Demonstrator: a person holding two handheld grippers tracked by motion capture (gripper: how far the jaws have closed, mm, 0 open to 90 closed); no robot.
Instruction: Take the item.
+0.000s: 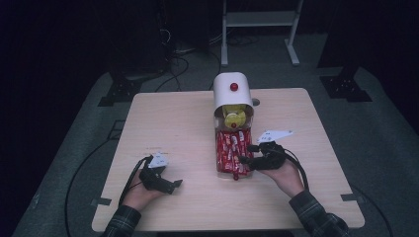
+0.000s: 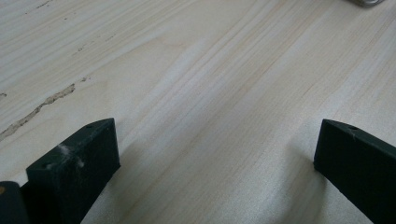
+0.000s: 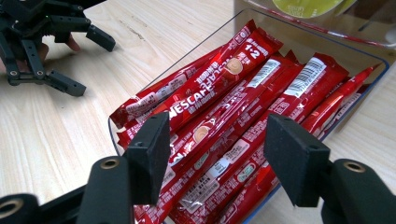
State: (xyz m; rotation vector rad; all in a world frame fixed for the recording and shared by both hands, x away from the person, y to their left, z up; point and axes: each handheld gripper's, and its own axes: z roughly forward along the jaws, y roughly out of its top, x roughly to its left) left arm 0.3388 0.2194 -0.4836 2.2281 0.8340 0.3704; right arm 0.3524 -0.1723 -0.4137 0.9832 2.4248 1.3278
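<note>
A clear tray (image 1: 217, 155) holds several red coffee stick packets (image 1: 232, 150) in front of a white dispenser (image 1: 232, 96) with a red knob. My right gripper (image 1: 248, 155) hovers open at the tray's right side. In the right gripper view its jaws straddle the red packets (image 3: 224, 116) without touching them, above the clear tray (image 3: 380, 63). My left gripper (image 1: 170, 186) rests open on the bare table at the front left. In the left gripper view the left gripper (image 2: 217, 154) has only wood between its jaws. The left gripper (image 3: 77, 63) also appears far off in the right gripper view.
The light wooden table (image 1: 168, 123) has free room on its left half and far right. Yellow packets (image 1: 234, 116) sit inside the dispenser's mouth. A metal stand (image 1: 259, 29) and cables lie on the dark floor beyond the table.
</note>
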